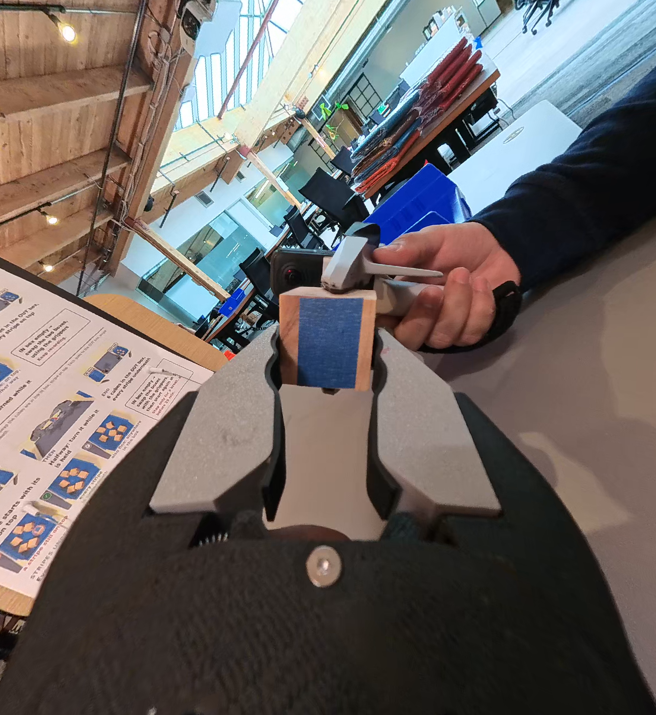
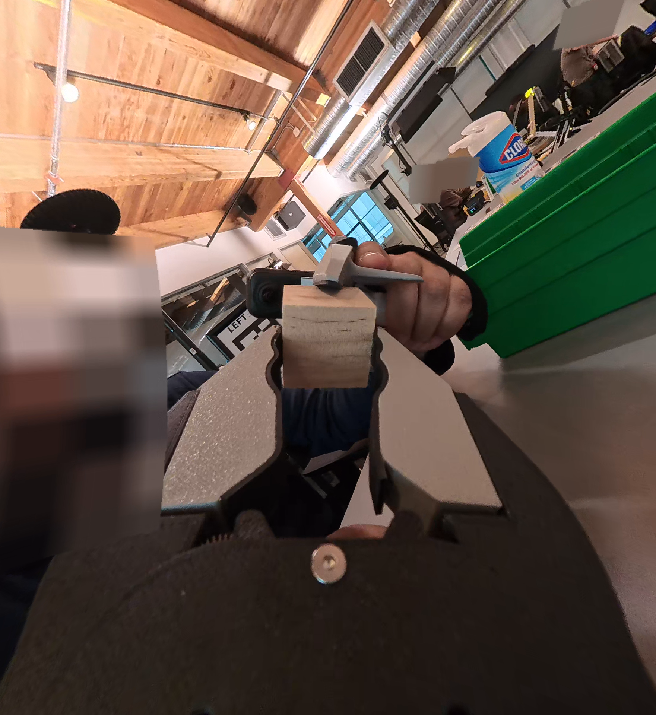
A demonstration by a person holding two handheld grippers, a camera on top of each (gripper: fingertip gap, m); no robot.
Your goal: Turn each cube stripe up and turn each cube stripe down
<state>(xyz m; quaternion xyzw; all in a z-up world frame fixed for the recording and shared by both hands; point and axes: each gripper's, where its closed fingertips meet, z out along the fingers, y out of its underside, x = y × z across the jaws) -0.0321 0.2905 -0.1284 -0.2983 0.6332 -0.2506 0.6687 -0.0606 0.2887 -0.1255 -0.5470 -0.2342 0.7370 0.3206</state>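
My left gripper (image 1: 327, 344) clamped on wooden cube (image 1: 327, 342), blue stripe (image 1: 328, 342) facing camera. Right gripper (image 1: 343, 271) touching cube's top at 12 o'clock, hand (image 1: 450, 286) at 2. Instruction sheet (image 1: 47, 425) at 9. Grey table (image 1: 570, 406) at 3.

one cube (image 1: 327, 342), two hand-held grippers, one instruction sheet (image 1: 47, 418), one green bin (image 2: 589, 271)

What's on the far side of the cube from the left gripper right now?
Behind the cube, the right gripper grips it top and bottom, held by a hand; its camera peeks out at the cube's upper left. The right wrist view shows that far face as plain wood. The other faces stay hidden.
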